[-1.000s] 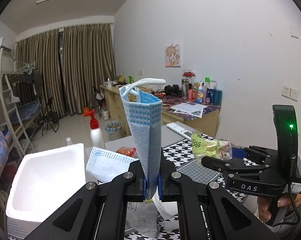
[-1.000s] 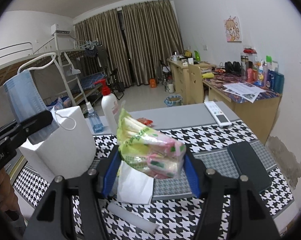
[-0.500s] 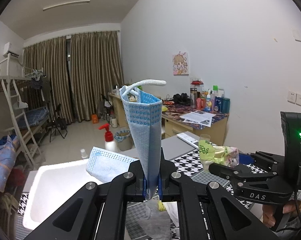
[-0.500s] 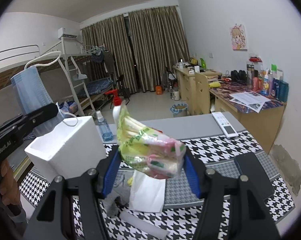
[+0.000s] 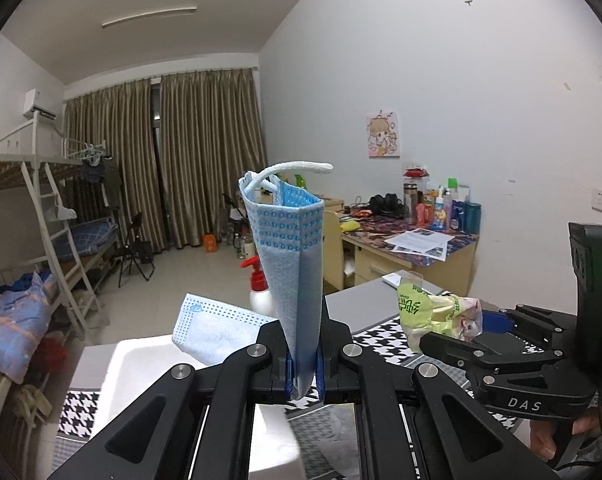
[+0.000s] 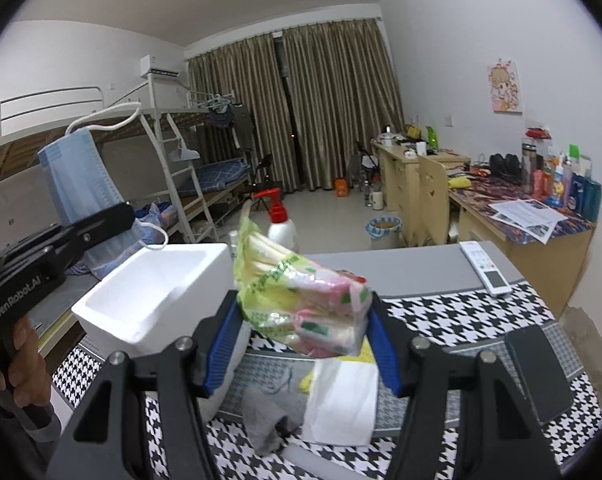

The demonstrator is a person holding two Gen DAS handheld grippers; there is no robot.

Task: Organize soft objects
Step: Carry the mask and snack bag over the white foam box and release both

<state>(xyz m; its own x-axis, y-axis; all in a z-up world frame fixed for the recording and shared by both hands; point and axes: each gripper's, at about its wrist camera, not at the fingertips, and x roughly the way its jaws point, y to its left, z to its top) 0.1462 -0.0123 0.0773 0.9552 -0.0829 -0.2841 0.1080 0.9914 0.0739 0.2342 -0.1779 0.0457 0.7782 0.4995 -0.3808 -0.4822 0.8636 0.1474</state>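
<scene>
left gripper [image 5: 304,372] clamped on folded blue face mask [image 5: 291,264] held upright above white foam box [image 6: 149,292], right gripper [image 6: 301,344] clamped on tissue pack [image 6: 301,304], above houndstooth bench [image 6: 461,320], grey sock [image 6: 269,420] below

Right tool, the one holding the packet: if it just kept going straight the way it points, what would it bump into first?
Probably the red-capped white spray bottle standing just beyond the right tool and its yellow-green plastic packet. The white foam box sits left of that line. Depth is hard to judge.
</scene>
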